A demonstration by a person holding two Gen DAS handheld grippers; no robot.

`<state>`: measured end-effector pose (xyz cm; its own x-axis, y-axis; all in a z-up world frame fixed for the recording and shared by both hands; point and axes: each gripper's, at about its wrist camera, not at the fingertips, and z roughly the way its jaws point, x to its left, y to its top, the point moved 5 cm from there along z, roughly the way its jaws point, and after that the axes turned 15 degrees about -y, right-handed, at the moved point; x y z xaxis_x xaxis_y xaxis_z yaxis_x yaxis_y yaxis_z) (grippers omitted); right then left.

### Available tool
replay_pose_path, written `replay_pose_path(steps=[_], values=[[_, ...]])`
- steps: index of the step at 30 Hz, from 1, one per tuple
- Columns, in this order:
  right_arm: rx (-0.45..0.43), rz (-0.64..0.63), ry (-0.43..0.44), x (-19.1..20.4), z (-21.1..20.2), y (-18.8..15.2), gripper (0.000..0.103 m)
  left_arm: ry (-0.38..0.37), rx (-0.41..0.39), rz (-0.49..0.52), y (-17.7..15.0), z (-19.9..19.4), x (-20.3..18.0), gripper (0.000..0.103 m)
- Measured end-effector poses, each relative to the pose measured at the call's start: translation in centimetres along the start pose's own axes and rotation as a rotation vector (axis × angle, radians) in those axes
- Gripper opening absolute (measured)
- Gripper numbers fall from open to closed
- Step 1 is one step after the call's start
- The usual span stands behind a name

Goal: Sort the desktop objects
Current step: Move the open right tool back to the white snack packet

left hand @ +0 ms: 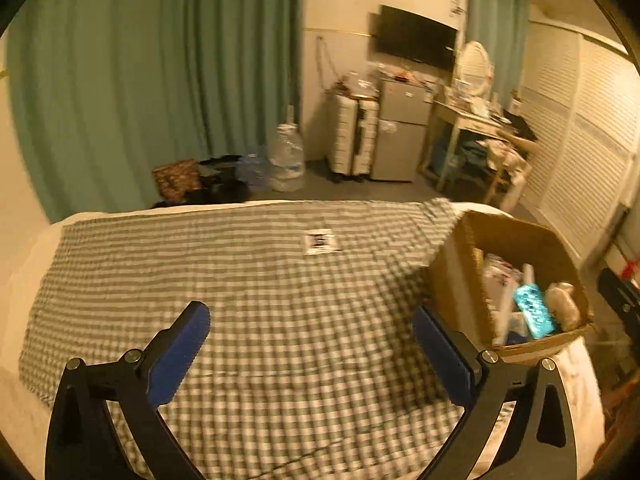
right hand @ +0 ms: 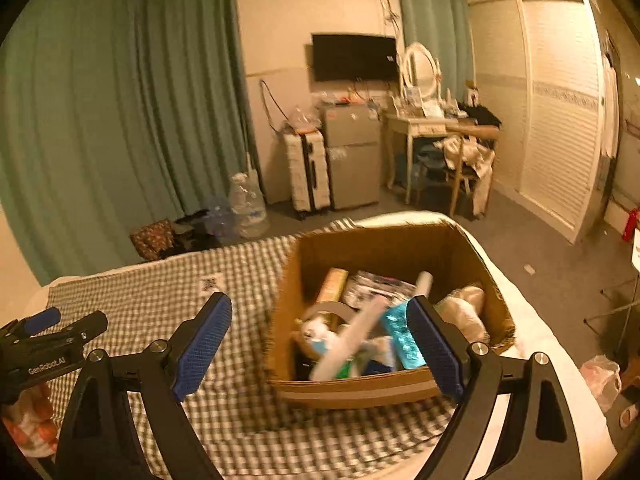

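Note:
A brown cardboard box (right hand: 352, 390) stands on the green checked cloth (right hand: 224, 412) at the right side of the bed. Inside lie a teal glittery item (right hand: 400, 336), a blurred white stick (right hand: 352, 336), a pale plush toy (right hand: 464, 312), a magazine (right hand: 376, 286) and a tan cylinder (right hand: 332, 284). My right gripper (right hand: 318, 302) hovers open just in front of the box, nothing between its blue pads. My left gripper (left hand: 312, 320) is open over bare cloth, with the box (left hand: 452, 280) to its right. It also shows at the left edge of the right wrist view (right hand: 52, 332).
A small printed card (left hand: 320, 241) lies on the cloth's far part. Beyond the bed are water bottles (right hand: 248, 204), a white suitcase (right hand: 308, 172), a small fridge (right hand: 354, 156), a cluttered dressing table (right hand: 432, 124) and a louvred wardrobe (right hand: 560, 112). A hand (right hand: 32, 420) holds the left gripper.

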<state>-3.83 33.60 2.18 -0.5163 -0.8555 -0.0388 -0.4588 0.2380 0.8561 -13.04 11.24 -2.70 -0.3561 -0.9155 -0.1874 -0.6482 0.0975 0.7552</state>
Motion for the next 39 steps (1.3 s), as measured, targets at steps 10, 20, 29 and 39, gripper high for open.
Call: replay_pose_path(steps=[10, 20, 29, 39], values=[[0.004, -0.028, 0.126, 7.2, -0.8, -3.8, 0.089, 0.082, 0.018, -0.112, -3.5, 1.4, 7.3, 0.103], [0.058, -0.104, 0.182, 14.8, 5.2, -8.9, 0.089, 0.153, 0.074, -0.2, -7.4, 8.2, 14.5, 0.103], [0.091, -0.123, 0.175, 21.2, 15.0, -10.2, 0.089, 0.175, 0.035, -0.154, -3.6, 17.7, 18.1, 0.103], [0.121, -0.175, 0.153, 27.4, 27.4, -10.0, 0.089, 0.182, 0.032, -0.171, -3.0, 23.8, 22.3, 0.103]])
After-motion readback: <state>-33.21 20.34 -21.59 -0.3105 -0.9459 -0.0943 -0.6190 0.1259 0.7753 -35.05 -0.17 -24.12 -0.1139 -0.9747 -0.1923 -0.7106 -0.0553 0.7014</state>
